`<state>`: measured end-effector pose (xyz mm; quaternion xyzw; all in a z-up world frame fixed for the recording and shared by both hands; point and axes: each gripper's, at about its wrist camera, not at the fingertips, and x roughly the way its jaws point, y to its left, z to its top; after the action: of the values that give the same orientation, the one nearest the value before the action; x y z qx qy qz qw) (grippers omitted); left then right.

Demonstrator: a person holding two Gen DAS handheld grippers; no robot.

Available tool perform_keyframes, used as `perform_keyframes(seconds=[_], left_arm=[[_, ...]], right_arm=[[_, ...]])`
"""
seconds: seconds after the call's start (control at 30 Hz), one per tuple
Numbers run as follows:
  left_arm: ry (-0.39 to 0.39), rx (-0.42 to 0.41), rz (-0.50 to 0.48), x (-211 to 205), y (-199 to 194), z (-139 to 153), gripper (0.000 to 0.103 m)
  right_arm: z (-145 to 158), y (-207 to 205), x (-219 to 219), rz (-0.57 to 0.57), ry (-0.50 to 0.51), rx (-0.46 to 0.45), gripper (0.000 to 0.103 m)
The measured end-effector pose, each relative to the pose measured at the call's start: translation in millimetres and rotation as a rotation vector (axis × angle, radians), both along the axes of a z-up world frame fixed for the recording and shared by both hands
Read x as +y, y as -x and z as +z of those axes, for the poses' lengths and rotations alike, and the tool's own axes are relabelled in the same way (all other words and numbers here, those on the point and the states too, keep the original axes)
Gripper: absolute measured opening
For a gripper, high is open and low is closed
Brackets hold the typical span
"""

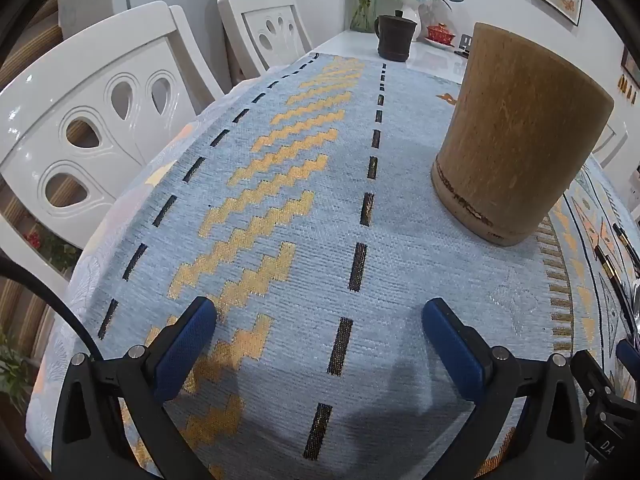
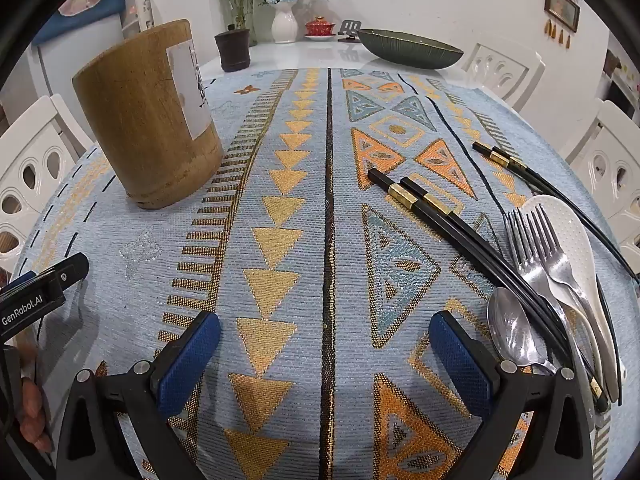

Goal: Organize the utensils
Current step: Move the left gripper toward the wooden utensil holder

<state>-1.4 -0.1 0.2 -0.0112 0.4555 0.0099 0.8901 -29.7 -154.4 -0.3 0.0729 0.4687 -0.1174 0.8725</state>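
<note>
1. While both grippers hang over the patterned tablecloth (image 2: 280,184), nothing sits between either pair of fingers.
2. Left gripper (image 1: 320,320): jaws spread wide, blue pads (image 1: 188,344) apart, only bare cloth between them, tilted down toward the table.
3. Right gripper (image 2: 324,332): jaws also spread wide, blue pads (image 2: 460,360) apart, empty, tilted down.
4. Bamboo holder (image 2: 148,120): upright on the cloth, ahead and left of the right fingers; ahead and right of the left fingers, well apart from both. White label on its side in the right wrist view. Inside not visible.
5. Utensils lie in a loose pile on the cloth just right of the right gripper's right finger.
6. Metal spoon (image 2: 512,332): bowl just beside the right finger, not touching as far as I can tell.
7. Two forks (image 2: 536,248): tines pointing away, side by side, lying partly over the white rice paddle (image 2: 568,240).
8. Black chopsticks with gold bands (image 2: 424,204): one pair runs diagonally ahead of the right finger, passing under the forks.
9. Second chopstick pair (image 2: 504,160): farther ahead and right, near the cloth's edge.
10. Beyond the cloth: dark lidded cup (image 2: 233,50), green bowl (image 2: 408,50), white vase with flowers (image 2: 285,20), red lidded cup (image 2: 319,26).
11. White chairs (image 1: 100,120) stand round the table, left of the left fingers.
12. A person's hand (image 2: 32,412) shows at the lower left of the right wrist view, on the left gripper's body.
</note>
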Motion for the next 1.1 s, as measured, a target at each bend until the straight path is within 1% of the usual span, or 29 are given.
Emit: perform_keyframes(seconds=[0.1,0.73,0.83,0.97,1.03,1.1], left_arm=[[0.012,0.004,0.000,2.0,0.0,-0.2,0.103],[0.002,0.008,-0.001,1.4,-1.4,2.0,0.103],[0.020,0.010,-0.022,1.0,-2.0,5.5,0.102],[0.108,-0.022,-0.070,-9.2,-0.8,16.6,0.102],[0.128,-0.051,-0.094,-20.8,-2.5,23.8,0.102],[0.124,-0.078,-0.126,-34.6,-7.6,29.9,0.102]], right_arm=[[-0.1,0.0,0.1,0.000,0.005,0.003,0.103],[0.9,1.8,-1.6,0.002,0.001,0.008,0.103],[3.5,1.8,-4.6,0.054,-0.018,0.059,0.103],[6.5,-8.1,-15.0,0.131,-0.056,0.161,0.103],[5.6,-13.1,-16.8,0.143,-0.053,0.181,0.103],[5.1,-15.4,-17.4,0.155,-0.044,0.182,0.103]])
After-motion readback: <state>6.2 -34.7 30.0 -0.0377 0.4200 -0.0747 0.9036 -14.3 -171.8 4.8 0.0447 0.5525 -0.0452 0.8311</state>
